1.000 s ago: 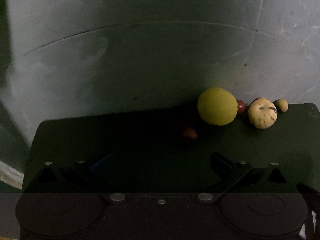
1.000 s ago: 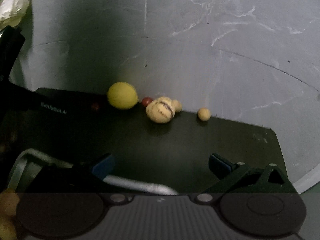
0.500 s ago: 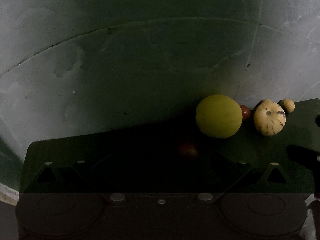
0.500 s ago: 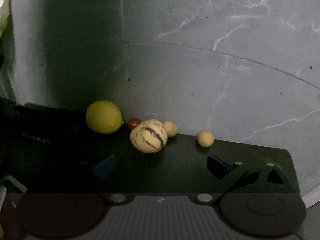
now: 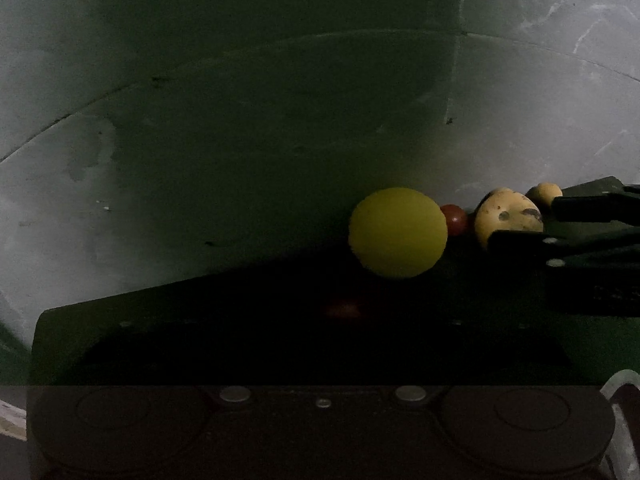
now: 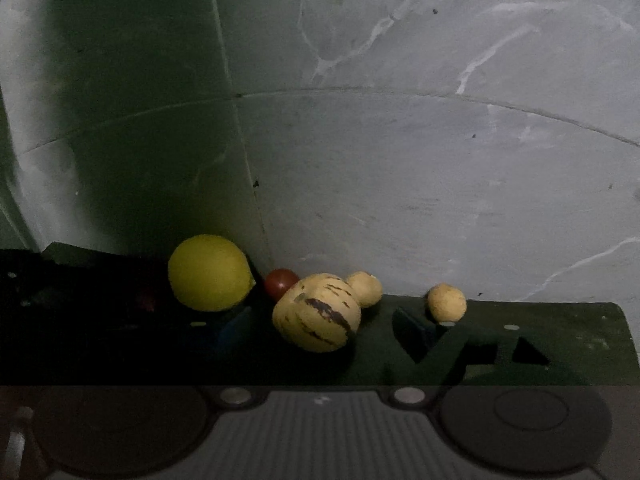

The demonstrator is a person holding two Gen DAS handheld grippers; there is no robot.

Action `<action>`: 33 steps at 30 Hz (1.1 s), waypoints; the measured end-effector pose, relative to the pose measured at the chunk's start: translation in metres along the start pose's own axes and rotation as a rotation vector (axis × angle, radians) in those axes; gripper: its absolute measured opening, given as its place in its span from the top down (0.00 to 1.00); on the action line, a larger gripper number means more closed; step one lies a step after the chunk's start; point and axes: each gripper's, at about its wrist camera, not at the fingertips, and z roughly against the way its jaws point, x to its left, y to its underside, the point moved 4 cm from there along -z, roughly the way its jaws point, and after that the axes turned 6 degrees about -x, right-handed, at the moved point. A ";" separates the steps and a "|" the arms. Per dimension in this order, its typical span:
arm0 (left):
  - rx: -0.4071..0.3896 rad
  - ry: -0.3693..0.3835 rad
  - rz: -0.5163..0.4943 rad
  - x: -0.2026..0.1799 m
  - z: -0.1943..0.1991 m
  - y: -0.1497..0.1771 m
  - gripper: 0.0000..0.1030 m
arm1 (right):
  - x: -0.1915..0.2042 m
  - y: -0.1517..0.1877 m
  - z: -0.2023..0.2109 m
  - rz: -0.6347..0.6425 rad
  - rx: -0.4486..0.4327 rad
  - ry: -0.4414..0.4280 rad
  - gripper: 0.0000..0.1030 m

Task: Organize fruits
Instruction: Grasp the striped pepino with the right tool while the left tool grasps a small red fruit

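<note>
Now, on the dark green flat tabletop point(image 6: 580, 336), against the grey marbled tiled wall point(image 6: 400, 160), lies a row of fruit. From the right wrist view, the large round yellow-green fruit point(image 6: 208, 272) sits furthest left, with the small dark red round fruit point(image 6: 280, 282) just beside it at the wall. The pale yellow, brown-striped melon-shaped fruit point(image 6: 318, 312) comes next, standing a little forward of the row, and the small pale yellow round fruit point(image 6: 365, 287) peeks out behind its right shoulder. The second small pale yellow round fruit point(image 6: 447, 302) rests apart, further right along the wall.

The right gripper point(image 6: 320, 332) is spread wide, with the striped fruit lying between its 2 fingers; the dark blue left pad point(image 6: 234, 328) is near the big yellow-green fruit, and the right pad point(image 6: 412, 330) is below the lone small fruit. Whether either pad touches the striped fruit cannot be told.

From the left wrist view, the right gripper reaches in from the right edge beside the striped fruit point(image 5: 506, 216), and 1 more small dark reddish fruit point(image 5: 346, 308) lies in deep shadow in front of the yellow-green one point(image 5: 398, 232). The left gripper's own fingers are lost in that shadow, so I cannot tell whether they are spread or closed.
</note>
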 end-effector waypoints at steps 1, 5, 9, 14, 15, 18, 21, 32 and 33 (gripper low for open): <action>0.000 0.002 0.001 0.001 0.001 0.000 0.22 | 0.000 0.000 -0.002 -0.001 0.002 0.000 0.25; 0.009 0.009 0.005 -0.002 -0.001 -0.001 0.35 | 0.001 0.000 -0.007 -0.012 0.014 0.000 0.31; 0.016 0.024 0.021 -0.005 -0.003 0.001 0.46 | 0.003 0.002 -0.012 -0.015 0.025 0.000 0.34; 0.024 0.038 0.047 -0.005 -0.009 0.002 0.58 | 0.005 0.003 -0.018 -0.009 0.029 -0.001 0.38; 0.027 0.039 0.054 -0.005 -0.010 0.002 0.60 | 0.005 0.003 -0.019 -0.009 0.029 0.001 0.39; 0.032 0.042 0.077 -0.004 -0.012 0.002 0.69 | 0.004 0.005 -0.018 -0.013 0.027 0.009 0.44; 0.034 0.044 0.091 -0.002 -0.012 0.002 0.74 | 0.004 0.006 -0.018 -0.015 0.024 0.010 0.45; 0.034 0.052 0.097 -0.005 -0.001 0.005 0.74 | 0.011 0.018 -0.008 -0.025 0.022 -0.007 0.45; 0.034 0.053 0.095 -0.006 0.000 0.006 0.74 | 0.011 0.020 -0.006 -0.026 0.022 -0.009 0.45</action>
